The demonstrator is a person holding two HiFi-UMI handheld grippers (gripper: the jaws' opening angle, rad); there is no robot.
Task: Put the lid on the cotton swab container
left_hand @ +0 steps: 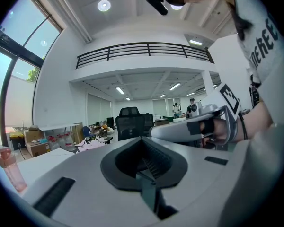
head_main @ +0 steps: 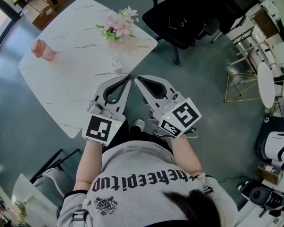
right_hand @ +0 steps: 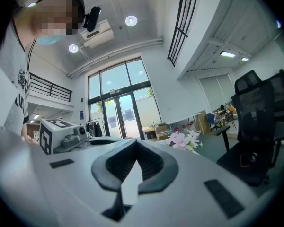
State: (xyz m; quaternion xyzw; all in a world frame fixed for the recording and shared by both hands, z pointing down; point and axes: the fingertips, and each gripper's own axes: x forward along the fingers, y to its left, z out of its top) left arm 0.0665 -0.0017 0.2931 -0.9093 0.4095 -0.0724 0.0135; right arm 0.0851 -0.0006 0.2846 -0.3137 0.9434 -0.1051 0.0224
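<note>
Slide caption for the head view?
Shut, empty left gripper and right gripper at the table edge near the container; flowers and pink cup beyond.

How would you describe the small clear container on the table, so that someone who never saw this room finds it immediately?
Find the white marble table in the head view. Near its edge, just below the pink flowers, stands the small clear container. It is colourless and see-through, much smaller than the flowers and the pink bottle at the left corner.

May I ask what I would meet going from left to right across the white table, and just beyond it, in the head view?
Pink bottle → pink flowers → black office chair.
</note>
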